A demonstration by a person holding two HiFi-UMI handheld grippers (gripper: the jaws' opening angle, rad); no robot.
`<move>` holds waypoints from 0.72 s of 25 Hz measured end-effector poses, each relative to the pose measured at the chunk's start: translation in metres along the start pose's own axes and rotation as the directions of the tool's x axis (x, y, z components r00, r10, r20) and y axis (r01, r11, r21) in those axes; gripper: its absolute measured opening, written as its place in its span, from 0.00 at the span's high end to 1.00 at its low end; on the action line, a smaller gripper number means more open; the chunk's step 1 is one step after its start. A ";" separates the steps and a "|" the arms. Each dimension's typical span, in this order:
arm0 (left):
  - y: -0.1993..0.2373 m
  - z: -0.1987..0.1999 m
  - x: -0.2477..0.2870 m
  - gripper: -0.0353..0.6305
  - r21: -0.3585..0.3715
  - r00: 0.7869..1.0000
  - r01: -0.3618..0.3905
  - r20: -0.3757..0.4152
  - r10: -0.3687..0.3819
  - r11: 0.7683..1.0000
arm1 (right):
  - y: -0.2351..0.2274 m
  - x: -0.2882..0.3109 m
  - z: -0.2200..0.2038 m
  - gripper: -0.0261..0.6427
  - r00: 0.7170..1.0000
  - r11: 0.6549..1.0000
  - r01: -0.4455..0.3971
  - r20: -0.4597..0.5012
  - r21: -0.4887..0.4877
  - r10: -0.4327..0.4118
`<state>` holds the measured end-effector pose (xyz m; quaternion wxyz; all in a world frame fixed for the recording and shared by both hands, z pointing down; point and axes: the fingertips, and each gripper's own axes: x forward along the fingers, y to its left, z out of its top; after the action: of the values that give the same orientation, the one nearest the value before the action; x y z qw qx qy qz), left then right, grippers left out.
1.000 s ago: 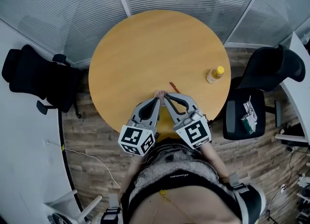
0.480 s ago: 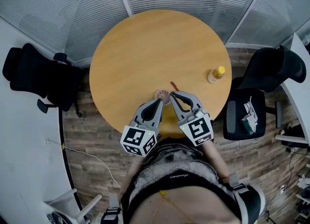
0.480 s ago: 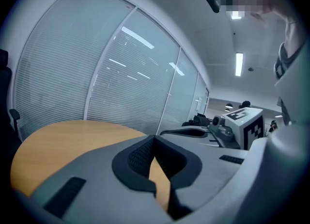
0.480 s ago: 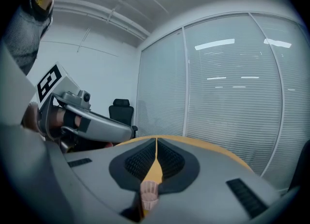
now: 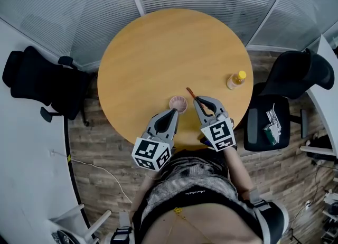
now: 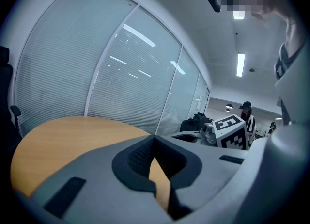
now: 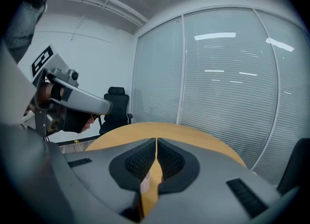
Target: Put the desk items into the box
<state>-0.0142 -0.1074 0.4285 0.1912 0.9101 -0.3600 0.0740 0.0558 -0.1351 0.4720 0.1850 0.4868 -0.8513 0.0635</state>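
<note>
Grippers: left gripper and right gripper both have their jaws pressed together and hold nothing; each one's own view shows the tips meeting over bare tabletop.
Items: roll, pink and round, lies between the two gripper tips, just beside the left one; pencil lies just beyond the right tip; bottle stands well to the right.
Box: not in any view, so the drop point is unknown.
Risk, nudge: shut jaws coming down beside the roll would likely shove it, not grasp it; they need to part first.
Risk, pencil: thin and round, so a side touch from the right gripper may send it rolling.
Risk, bottle: it is upright near the right rim, and a sweeping arm could tip it onto the chair.
Edges: roll and pencil sit near the person's rim, so a pull toward the body could drop them to the floor.
Room: the far half of the tabletop is bare and gives free space for pushing away or for wide approaches.
</note>
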 end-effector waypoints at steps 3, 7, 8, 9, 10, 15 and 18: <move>0.000 -0.004 -0.001 0.95 -0.006 1.000 0.001 -0.006 -0.001 1.000 | -0.006 0.003 -0.011 0.93 1.000 1.000 0.010 -0.026 -0.006 -0.010; 0.001 -0.008 -0.003 0.95 -0.013 1.000 -0.002 -0.014 0.002 1.000 | -0.012 0.008 -0.024 0.93 0.998 1.000 0.022 -0.058 -0.014 -0.023; 0.002 -0.008 -0.003 0.95 -0.015 1.000 -0.002 -0.016 0.001 1.000 | -0.013 0.009 -0.026 0.93 0.997 1.000 0.025 -0.066 -0.015 -0.026; 0.002 -0.009 -0.004 0.95 -0.016 1.000 -0.001 -0.018 0.001 1.000 | -0.014 0.011 -0.029 0.93 0.997 0.999 0.027 -0.074 -0.017 -0.028; 0.003 -0.009 -0.004 0.95 -0.018 1.000 0.000 -0.019 0.000 1.000 | -0.015 0.013 -0.033 0.93 0.996 0.999 0.029 -0.083 -0.018 -0.031; 0.006 -0.014 -0.006 0.95 -0.028 1.000 0.003 -0.031 -0.004 1.000 | -0.018 0.023 -0.051 0.93 0.991 0.999 0.032 -0.129 -0.017 -0.034; 0.005 -0.017 -0.004 0.95 -0.035 0.999 0.005 -0.038 -0.007 0.999 | -0.018 0.026 -0.060 0.93 0.988 1.000 0.030 -0.151 -0.009 -0.031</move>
<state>-0.0206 -0.1011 0.4441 0.2142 0.9061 -0.3549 0.0844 0.0743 -0.1477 0.5361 0.2517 0.4929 -0.8275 0.0944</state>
